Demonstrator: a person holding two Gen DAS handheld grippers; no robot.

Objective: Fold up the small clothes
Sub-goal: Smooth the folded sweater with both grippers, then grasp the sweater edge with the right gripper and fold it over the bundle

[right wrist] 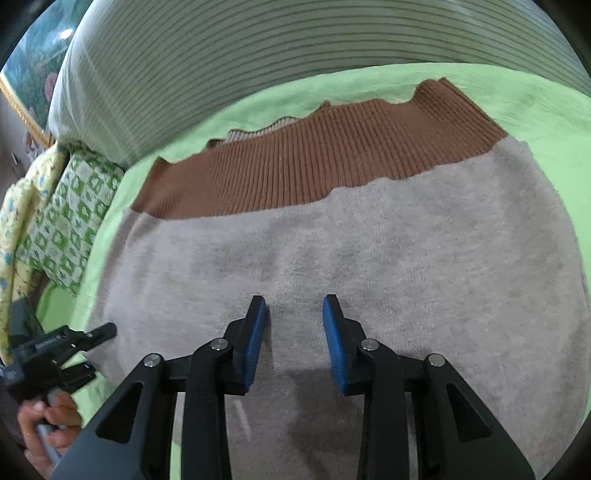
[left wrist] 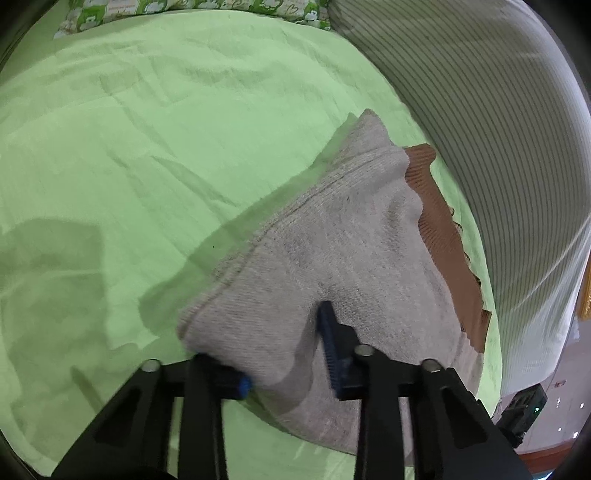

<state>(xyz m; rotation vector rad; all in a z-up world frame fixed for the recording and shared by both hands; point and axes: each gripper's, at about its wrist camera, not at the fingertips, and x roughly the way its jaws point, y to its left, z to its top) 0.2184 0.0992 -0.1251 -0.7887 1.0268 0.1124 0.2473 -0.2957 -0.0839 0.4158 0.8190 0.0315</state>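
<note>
A grey knit garment (left wrist: 343, 254) with a brown ribbed band (left wrist: 443, 229) lies folded on a green bedsheet (left wrist: 147, 147). My left gripper (left wrist: 284, 350) is at its near corner, jaws apart, with the cloth draped between and over the left blue pad; the corner looks lifted. In the right wrist view the same garment (right wrist: 369, 251) lies flat, brown band (right wrist: 325, 166) at the far side. My right gripper (right wrist: 294, 314) is open just above the grey cloth, holding nothing. The left gripper (right wrist: 99, 332) shows at the garment's left edge.
A large striped grey-white pillow (left wrist: 480, 110) lies along the garment's far side, also in the right wrist view (right wrist: 258, 55). A green-patterned pillow (left wrist: 184, 7) sits at the bed's head; patterned bedding (right wrist: 62, 218) lies to the left. The person's hand (right wrist: 48, 424) holds the left gripper.
</note>
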